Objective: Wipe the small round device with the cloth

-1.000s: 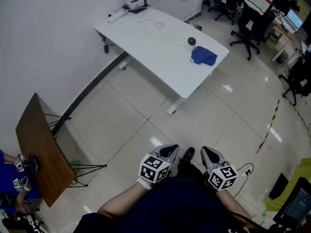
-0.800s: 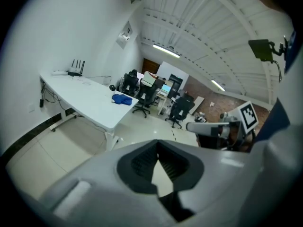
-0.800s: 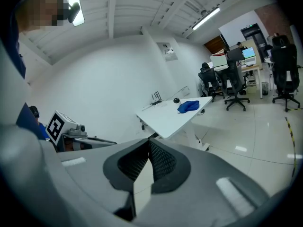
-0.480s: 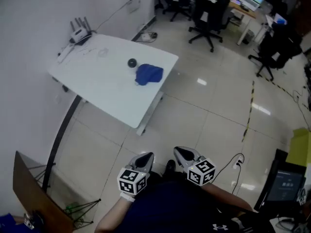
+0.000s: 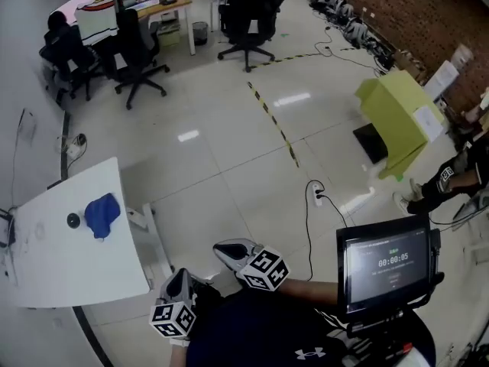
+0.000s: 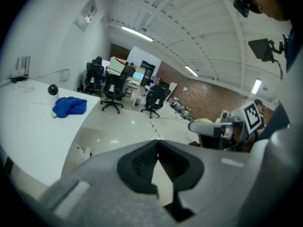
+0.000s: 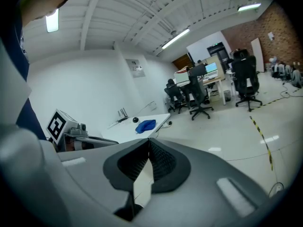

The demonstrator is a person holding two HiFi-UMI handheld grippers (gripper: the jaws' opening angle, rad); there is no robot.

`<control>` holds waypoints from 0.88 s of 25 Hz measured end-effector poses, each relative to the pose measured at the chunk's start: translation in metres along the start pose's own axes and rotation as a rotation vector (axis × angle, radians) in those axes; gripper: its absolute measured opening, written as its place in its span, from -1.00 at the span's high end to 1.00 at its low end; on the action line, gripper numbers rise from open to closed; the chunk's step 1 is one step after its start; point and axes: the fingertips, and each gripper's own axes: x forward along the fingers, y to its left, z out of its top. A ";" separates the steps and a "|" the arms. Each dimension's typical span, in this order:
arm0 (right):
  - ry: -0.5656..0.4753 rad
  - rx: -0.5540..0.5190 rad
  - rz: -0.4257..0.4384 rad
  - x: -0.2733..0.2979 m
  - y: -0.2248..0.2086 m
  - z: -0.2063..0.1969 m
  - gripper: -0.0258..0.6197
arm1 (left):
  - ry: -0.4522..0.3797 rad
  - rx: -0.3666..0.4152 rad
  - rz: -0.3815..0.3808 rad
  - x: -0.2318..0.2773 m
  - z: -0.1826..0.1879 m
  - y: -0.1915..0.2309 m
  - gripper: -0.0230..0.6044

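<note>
A small round black device [image 5: 73, 221] sits on the white table [image 5: 53, 266] at the left of the head view, with a crumpled blue cloth [image 5: 102, 214] right beside it. The left gripper view shows the same device [image 6: 53, 90] and cloth [image 6: 69, 106] far off. In the right gripper view the cloth [image 7: 145, 125] and device [image 7: 136, 120] are small and distant. My left gripper [image 5: 176, 284] and right gripper [image 5: 228, 249] are held close to the person's body over the floor, away from the table. Both are shut and hold nothing.
Office chairs [image 5: 137, 52] and desks [image 5: 157, 6] stand at the far side. A yellow-green box [image 5: 397, 121] stands at the right, a monitor [image 5: 386, 264] at lower right. A power strip [image 5: 316, 195] with a cable lies on the tiled floor. A person's legs [image 5: 439, 186] show at the right edge.
The head view has swung round: the table with device and cloth went from upper centre to far left. Both grippers stayed shut near the body, and the left one now shows lower.
</note>
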 end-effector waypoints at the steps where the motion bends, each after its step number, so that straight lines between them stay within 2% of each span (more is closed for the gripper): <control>1: -0.013 0.011 -0.032 0.000 -0.005 0.003 0.89 | 0.010 0.016 -0.033 0.007 0.004 0.000 0.92; 5: -0.048 0.035 -0.126 0.010 -0.004 0.016 0.88 | 0.032 0.048 -0.122 0.015 0.022 0.014 0.92; 11: -0.093 0.000 -0.192 0.059 0.006 0.032 0.88 | 0.011 0.061 -0.176 0.025 0.041 0.083 0.87; 13: -0.064 -0.049 -0.139 0.082 0.020 0.041 0.87 | -0.029 0.043 -0.117 0.016 0.047 0.111 0.84; 17: 0.022 -0.116 -0.003 0.150 0.050 0.056 0.65 | -0.086 -0.020 0.034 -0.016 0.076 0.175 0.74; 19: 0.066 -0.160 0.060 0.192 0.062 0.057 0.56 | -0.101 -0.063 0.106 -0.033 0.079 0.213 0.66; 22: 0.116 -0.295 0.141 0.248 0.072 0.068 0.45 | -0.124 -0.112 0.188 -0.052 0.080 0.253 0.57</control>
